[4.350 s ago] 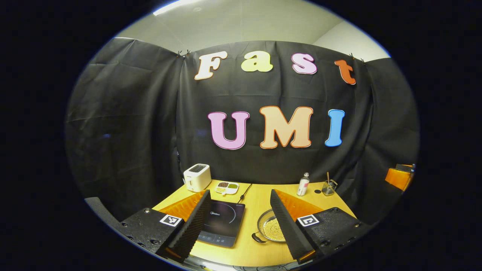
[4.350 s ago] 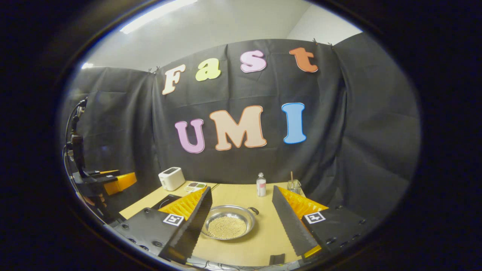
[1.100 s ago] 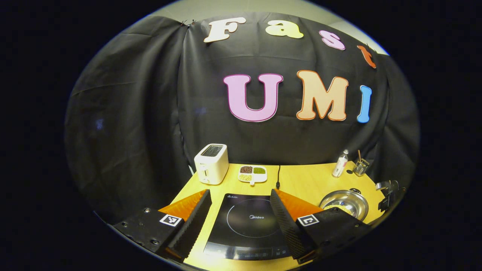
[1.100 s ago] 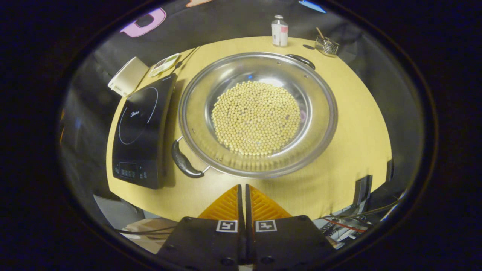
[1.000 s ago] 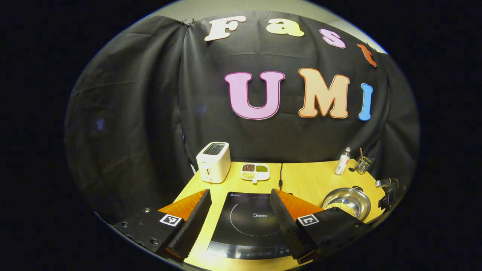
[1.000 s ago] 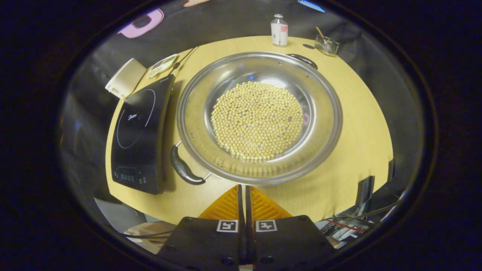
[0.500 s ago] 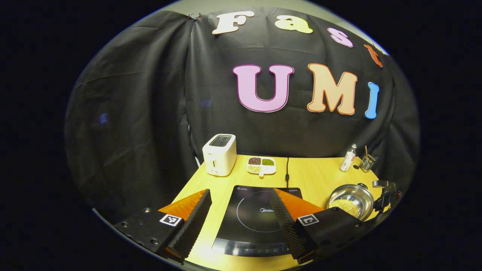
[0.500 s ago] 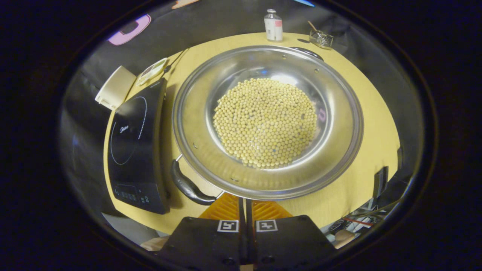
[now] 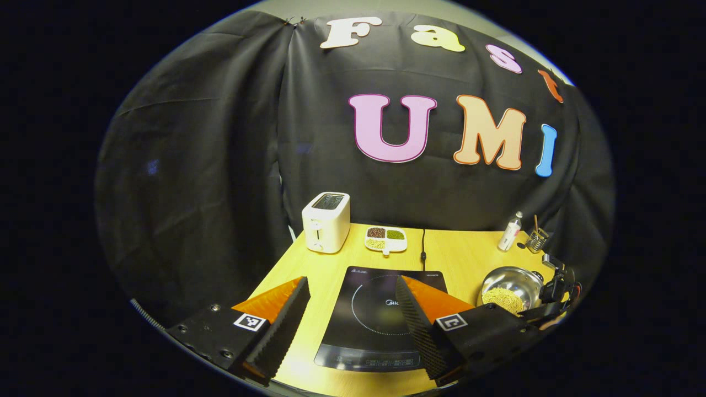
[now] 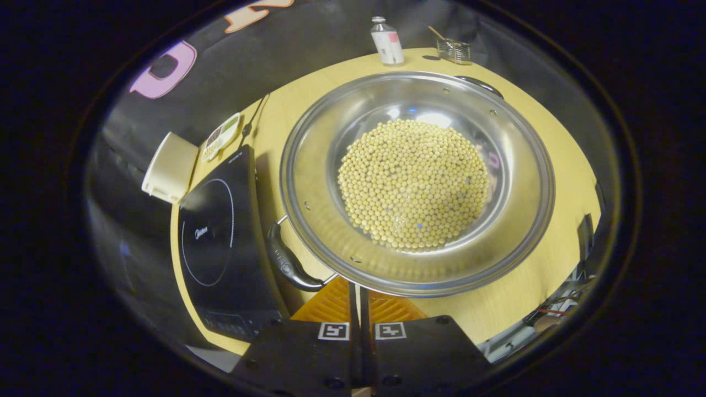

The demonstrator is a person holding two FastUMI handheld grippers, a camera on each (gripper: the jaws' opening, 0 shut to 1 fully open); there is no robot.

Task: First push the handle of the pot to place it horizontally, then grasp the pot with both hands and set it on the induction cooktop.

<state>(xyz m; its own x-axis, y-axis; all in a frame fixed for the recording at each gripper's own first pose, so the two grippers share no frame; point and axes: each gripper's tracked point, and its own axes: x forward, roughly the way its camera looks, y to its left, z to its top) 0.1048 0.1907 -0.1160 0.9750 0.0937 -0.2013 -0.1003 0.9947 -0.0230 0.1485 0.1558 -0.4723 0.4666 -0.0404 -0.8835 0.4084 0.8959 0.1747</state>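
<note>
Black cloth is backing a yellow table on which everything is standing. Largest item, the induction cooktop, is lying near the left gripper, whose fingers are spread wide and holding nothing, presumably waiting for the two-handed lift. Right of the cooktop, the pot of beans is sitting on the table, not yet on the cooktop. Its near handle is pointing toward the cooktop's near corner (apparently still off horizontal). The right gripper, fingers pressed together with nothing between them, is hanging just beside that handle, judged ready as a blunt pusher. Toaster and bottle are standing at the far edge.
</note>
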